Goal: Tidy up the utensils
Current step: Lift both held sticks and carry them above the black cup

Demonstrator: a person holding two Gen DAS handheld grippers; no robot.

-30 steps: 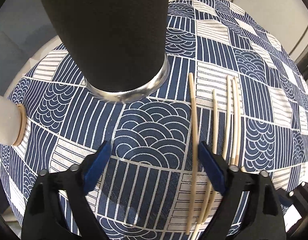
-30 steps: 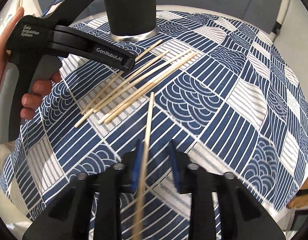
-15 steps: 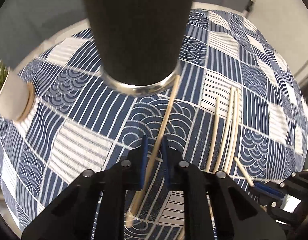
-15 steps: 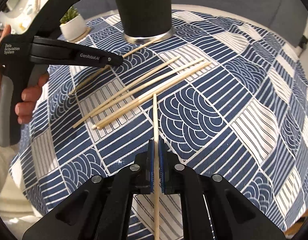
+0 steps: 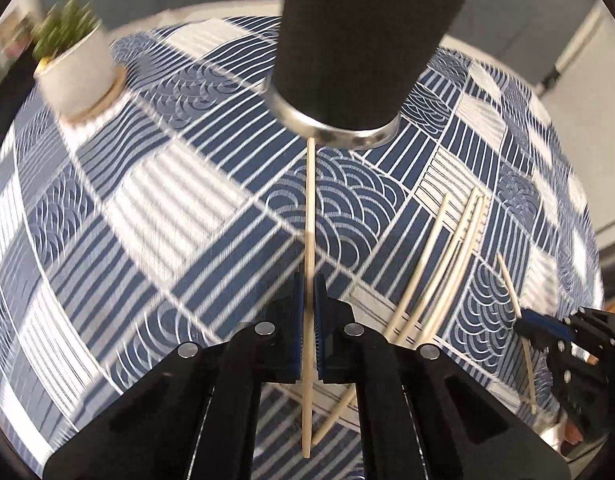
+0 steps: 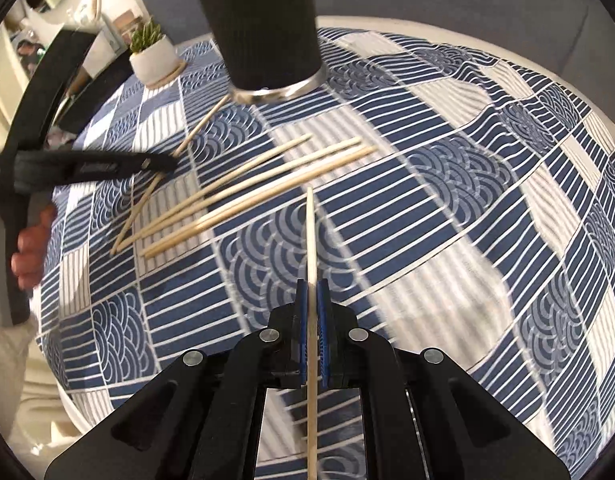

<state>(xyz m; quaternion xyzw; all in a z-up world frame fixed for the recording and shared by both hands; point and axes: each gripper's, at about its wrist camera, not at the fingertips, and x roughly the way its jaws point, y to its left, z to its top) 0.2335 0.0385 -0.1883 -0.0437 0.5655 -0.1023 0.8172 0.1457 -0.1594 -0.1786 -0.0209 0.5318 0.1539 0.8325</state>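
The left gripper [image 5: 307,300] pinches one thin, smooth wooden chopstick [image 5: 309,220], its tip near the tall dark cup [image 5: 359,40] with a shiny metal base. The right gripper [image 6: 312,312] pinches another wooden stick [image 6: 310,232]. Three more chopsticks [image 6: 251,196] lie on the blue patterned cloth [image 6: 447,208].

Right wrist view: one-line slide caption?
Right gripper clamps one chopstick; loose chopsticks lie before the black holder.

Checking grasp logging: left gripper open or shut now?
Shut: the left gripper has its blue pads pressed against a single chopstick running between them.
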